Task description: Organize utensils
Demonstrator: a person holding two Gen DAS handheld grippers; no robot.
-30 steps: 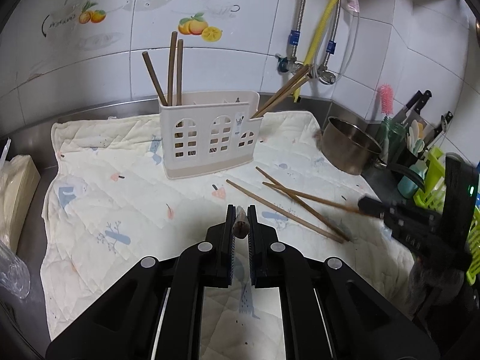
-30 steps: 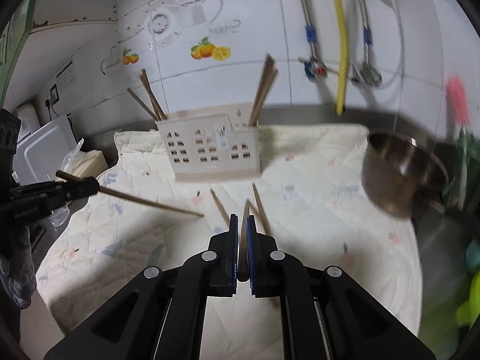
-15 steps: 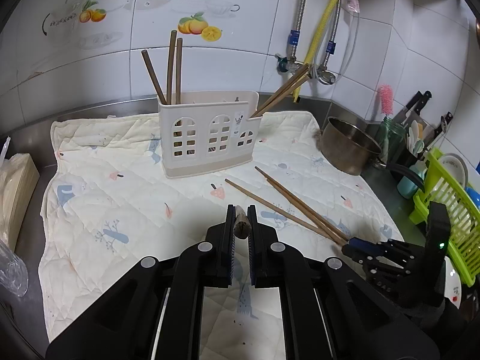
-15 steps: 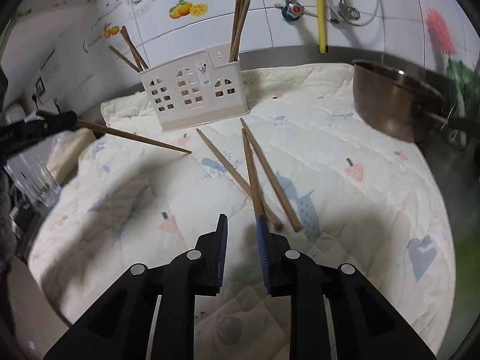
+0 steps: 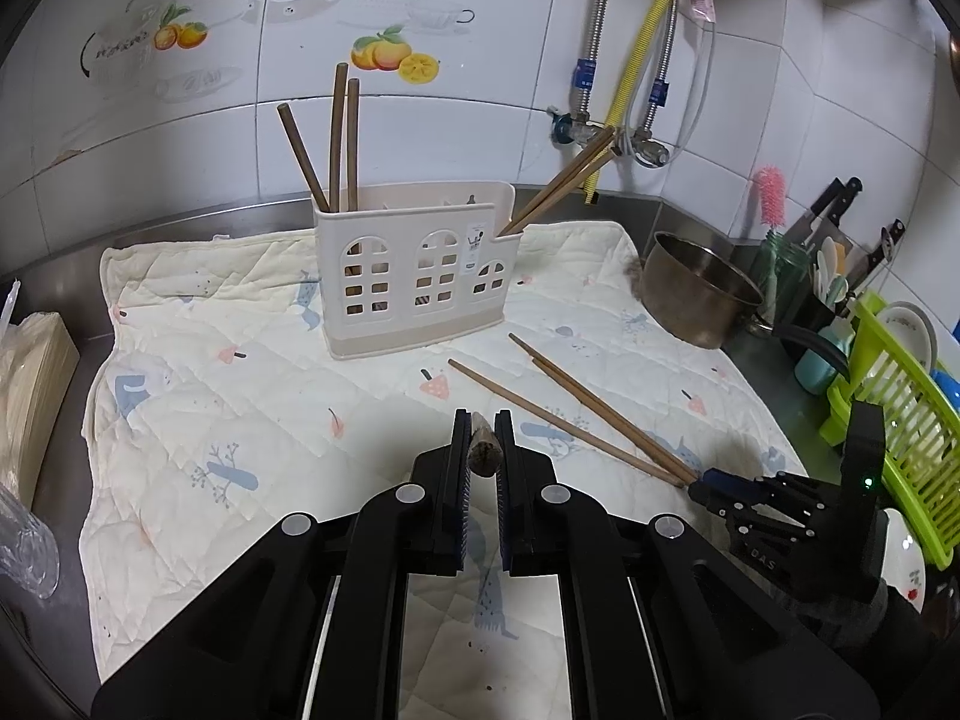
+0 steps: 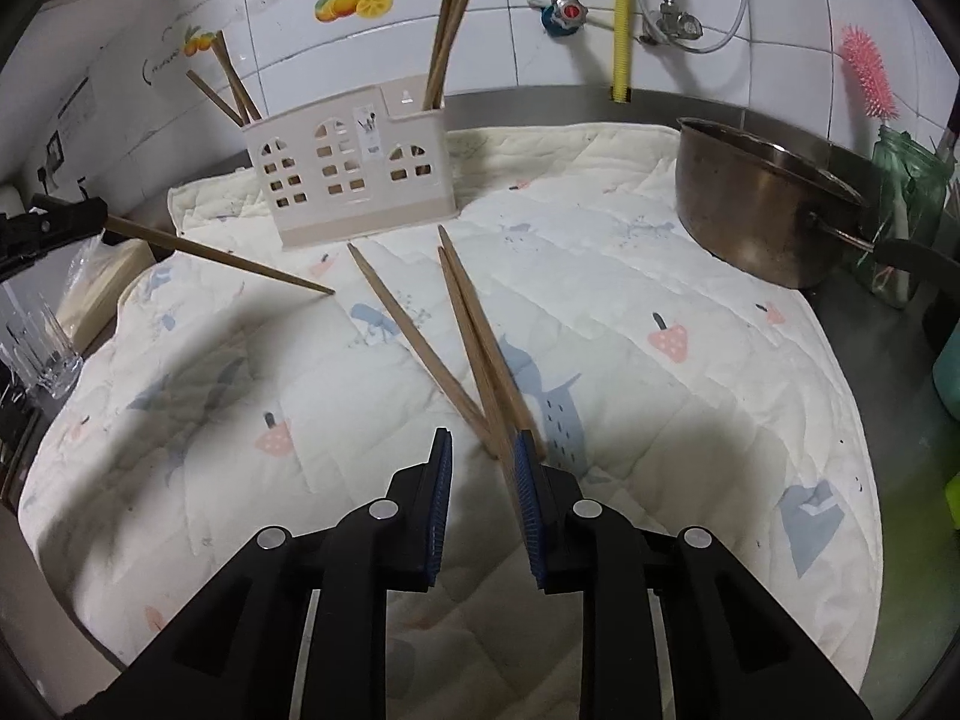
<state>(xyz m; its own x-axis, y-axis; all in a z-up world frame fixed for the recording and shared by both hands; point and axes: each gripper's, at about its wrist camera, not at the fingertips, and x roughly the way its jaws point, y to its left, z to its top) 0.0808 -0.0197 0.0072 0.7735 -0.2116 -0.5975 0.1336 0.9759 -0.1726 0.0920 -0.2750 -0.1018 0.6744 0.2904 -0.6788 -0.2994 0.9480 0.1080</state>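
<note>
A cream utensil holder (image 5: 414,276) (image 6: 354,177) stands at the back of a quilted mat (image 5: 252,396), with chopsticks upright in its left and right ends. Three loose chopsticks (image 5: 576,414) (image 6: 474,336) lie on the mat in front of it. My left gripper (image 5: 481,438) is shut on one chopstick (image 6: 222,255), seen end-on in its own view; its tip points over the mat. My right gripper (image 6: 478,456) is open, low over the near ends of the loose chopsticks, and shows in the left wrist view (image 5: 714,480).
A steel pot (image 5: 696,294) (image 6: 762,210) sits at the mat's right edge. A green dish rack (image 5: 894,402), knives and a pink brush (image 6: 864,72) stand further right. A glass (image 6: 42,342) and a tissue pack (image 5: 30,384) are at the left. Hoses and valves hang on the tiled wall.
My right gripper came down to the mat, opened and let go of its chopstick, which now lies with the other loose ones. My left gripper kept still with its chopstick.
</note>
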